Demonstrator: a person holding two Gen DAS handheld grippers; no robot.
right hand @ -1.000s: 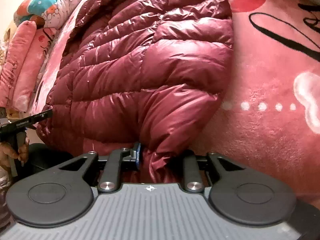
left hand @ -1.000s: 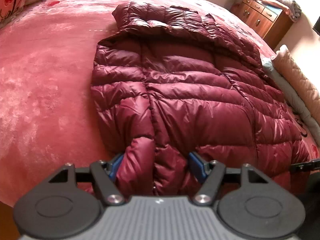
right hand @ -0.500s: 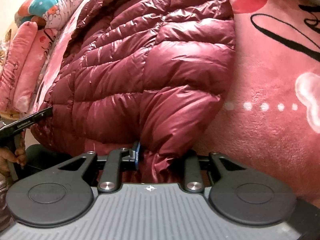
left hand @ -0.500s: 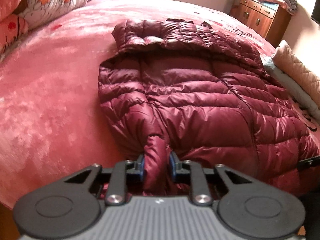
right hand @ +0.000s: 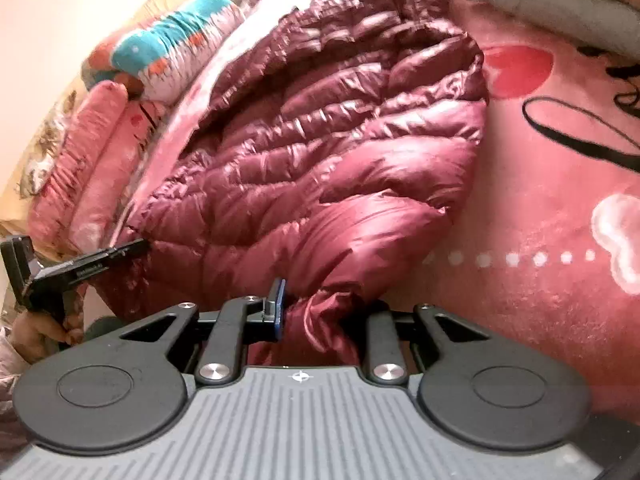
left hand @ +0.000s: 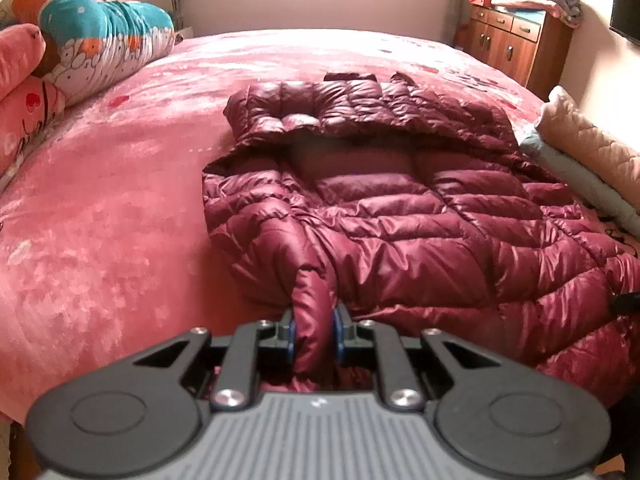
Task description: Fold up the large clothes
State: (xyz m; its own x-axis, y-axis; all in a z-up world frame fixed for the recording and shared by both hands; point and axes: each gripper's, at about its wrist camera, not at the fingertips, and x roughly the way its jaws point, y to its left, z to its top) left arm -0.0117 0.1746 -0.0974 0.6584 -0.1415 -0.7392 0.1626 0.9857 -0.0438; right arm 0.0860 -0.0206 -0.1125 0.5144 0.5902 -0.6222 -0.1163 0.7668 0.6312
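A shiny maroon down jacket (left hand: 400,216) lies spread on the pink bed, hood at the far end. My left gripper (left hand: 314,332) is shut on a fold of its near hem at the left corner. In the right wrist view the jacket (right hand: 320,160) fills the middle, and my right gripper (right hand: 320,316) is shut on a bunched fold of the hem at the other corner. The left gripper (right hand: 100,260) shows at the left edge of that view, held in a hand.
The pink bedspread (left hand: 100,208) reaches the near edge. Pillows and a teal patterned roll (left hand: 104,40) lie at the far left. Folded quilts (left hand: 592,160) lie along the right side. A wooden cabinet (left hand: 516,44) stands at the back right.
My left gripper has closed on the hem fold and lifted, so more of the room shows. My right gripper stays shut on its fold and has pulled back and tilted.
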